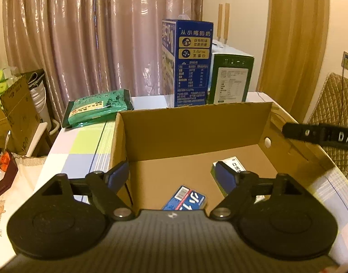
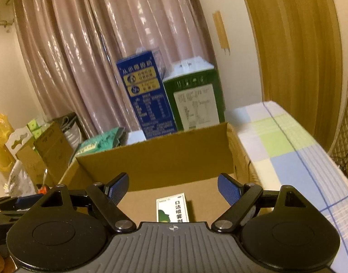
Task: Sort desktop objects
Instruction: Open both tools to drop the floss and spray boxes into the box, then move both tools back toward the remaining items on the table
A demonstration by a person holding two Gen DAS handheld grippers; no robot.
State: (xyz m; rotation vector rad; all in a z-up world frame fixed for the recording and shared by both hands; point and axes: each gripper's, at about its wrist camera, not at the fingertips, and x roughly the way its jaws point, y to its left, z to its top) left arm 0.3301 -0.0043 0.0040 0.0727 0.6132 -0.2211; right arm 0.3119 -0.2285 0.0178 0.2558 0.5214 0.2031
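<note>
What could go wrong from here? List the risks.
1. The left gripper and right gripper hang open over the same cardboard box; lifting out, they might clip each other or its walls.
2. The tall blue carton stands just behind the box; a nudged box might topple it.

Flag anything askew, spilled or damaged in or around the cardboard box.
Nothing spilled or damaged. In the cardboard box, the blue packet lies at an angle to the walls; the white-green spray box lies fairly square.
</note>
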